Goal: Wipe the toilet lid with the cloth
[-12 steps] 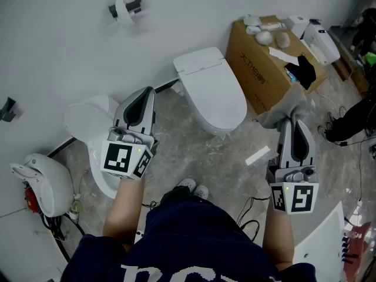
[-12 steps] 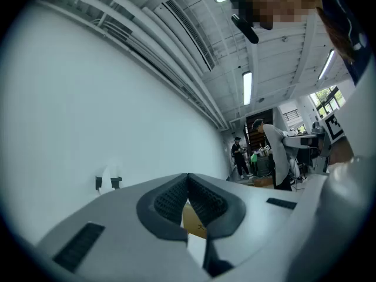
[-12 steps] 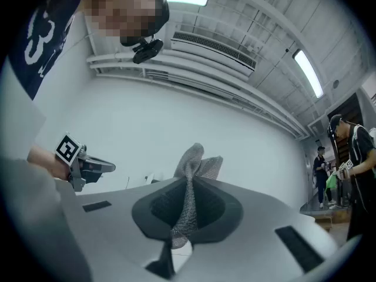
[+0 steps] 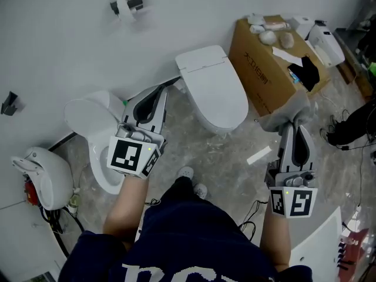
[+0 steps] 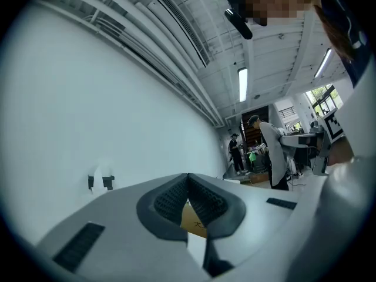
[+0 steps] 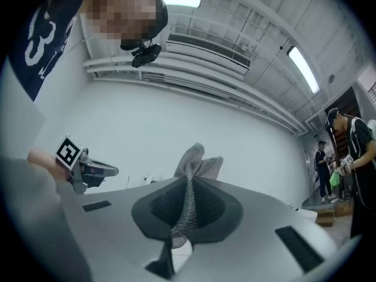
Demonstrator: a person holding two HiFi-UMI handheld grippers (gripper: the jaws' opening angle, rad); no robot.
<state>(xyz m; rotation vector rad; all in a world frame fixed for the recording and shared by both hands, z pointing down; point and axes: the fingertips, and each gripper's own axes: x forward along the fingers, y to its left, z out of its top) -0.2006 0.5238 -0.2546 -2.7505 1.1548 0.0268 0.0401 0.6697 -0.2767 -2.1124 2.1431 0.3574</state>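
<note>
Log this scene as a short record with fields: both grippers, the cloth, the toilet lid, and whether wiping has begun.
left gripper: jaws together, nothing between them
right gripper: shut on the cloth
cloth: grey, bunched, sticking out past the jaws
toilet lid: white, closed, nothing on it
cloth to lid: apart; the cloth is off to the lid's right, by the cardboard box
wiping: not yet begun

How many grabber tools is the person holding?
2. The left gripper, shut and empty, is by the open toilet; the right gripper, near the cardboard box, pinches the grey cloth.
</note>
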